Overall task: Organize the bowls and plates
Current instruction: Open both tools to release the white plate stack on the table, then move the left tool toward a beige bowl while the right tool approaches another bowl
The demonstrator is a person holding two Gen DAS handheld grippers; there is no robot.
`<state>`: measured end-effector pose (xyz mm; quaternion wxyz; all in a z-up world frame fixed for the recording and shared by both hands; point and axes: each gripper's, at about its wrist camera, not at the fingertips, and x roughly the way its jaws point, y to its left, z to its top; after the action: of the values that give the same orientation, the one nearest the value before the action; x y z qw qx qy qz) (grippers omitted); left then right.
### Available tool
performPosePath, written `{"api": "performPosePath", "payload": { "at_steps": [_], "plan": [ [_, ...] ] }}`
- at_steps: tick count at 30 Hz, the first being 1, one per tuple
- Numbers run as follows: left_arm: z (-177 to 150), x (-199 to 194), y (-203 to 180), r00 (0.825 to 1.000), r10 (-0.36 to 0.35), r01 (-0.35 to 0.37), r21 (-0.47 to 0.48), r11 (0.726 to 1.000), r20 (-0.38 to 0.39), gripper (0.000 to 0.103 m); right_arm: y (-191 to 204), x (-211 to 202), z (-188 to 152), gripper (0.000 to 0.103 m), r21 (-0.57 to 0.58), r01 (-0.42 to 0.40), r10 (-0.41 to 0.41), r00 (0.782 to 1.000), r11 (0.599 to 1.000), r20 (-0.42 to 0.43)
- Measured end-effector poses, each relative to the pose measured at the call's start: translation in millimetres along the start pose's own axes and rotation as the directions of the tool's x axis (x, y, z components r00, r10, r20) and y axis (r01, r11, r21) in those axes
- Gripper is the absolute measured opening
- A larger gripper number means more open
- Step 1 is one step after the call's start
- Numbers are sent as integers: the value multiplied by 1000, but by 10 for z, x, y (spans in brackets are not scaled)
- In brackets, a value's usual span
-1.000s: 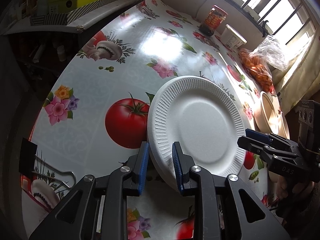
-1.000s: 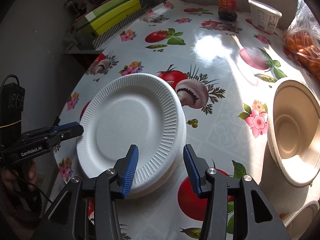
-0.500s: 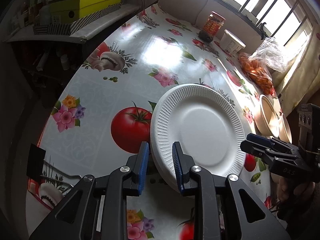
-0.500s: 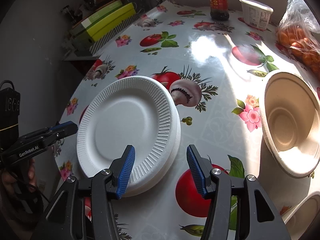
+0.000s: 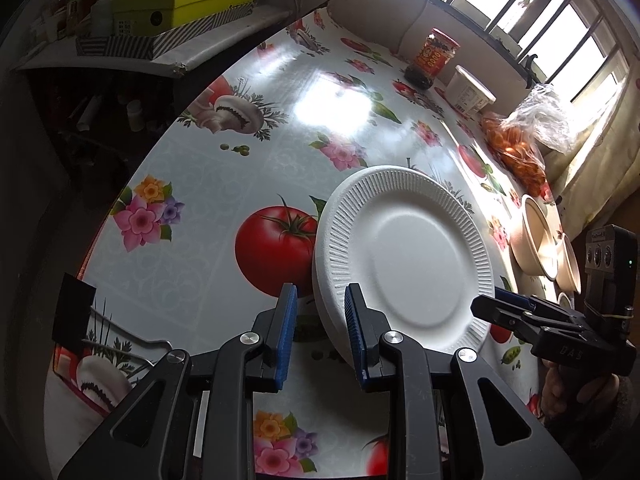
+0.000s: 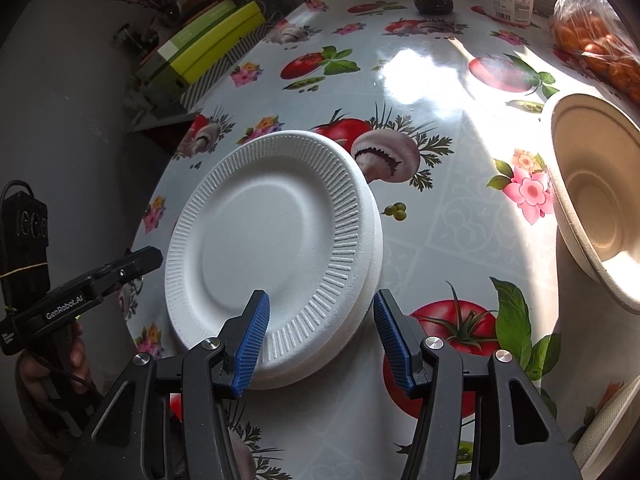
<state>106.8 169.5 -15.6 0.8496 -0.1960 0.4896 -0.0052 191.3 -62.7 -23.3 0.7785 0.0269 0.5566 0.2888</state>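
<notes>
The stack of white foam plates point(image 6: 276, 236) sits near the table's point(image 5: 248, 128) left edge, apparently already nested, so the right gripper point(image 6: 320, 336) straddles its near rim with jaws apart while the left gripper point(image 5: 320, 332) hovers beside it, narrowly parted, gripping nothing

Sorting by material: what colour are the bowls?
Beige bowls, clearest in the right wrist view.
</notes>
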Motion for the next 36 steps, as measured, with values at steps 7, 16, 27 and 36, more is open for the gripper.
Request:
{"api": "performPosePath", "payload": {
  "at_steps": [7,16,27,36],
  "plan": [
    [-1,-63,15,1000,13,-13,6,1000,14,26,99,64,12,55,-3,-16,16,1000,1000,-7],
    [26,-148,-187,1000,-10,9,47,999,25,26,122,-9,-21,56,2,10,-10,1000,1000,28],
    [0,-135,-849,993,-122,122,166,979,-12,26,-181,-709,-268,58,101,82,-102,973,991,209],
    [12,-22,-1536,969,-243,246,276,929,-46,26,-541,-1251,-555,58,117,229,-255,907,966,335]
  ]
}}
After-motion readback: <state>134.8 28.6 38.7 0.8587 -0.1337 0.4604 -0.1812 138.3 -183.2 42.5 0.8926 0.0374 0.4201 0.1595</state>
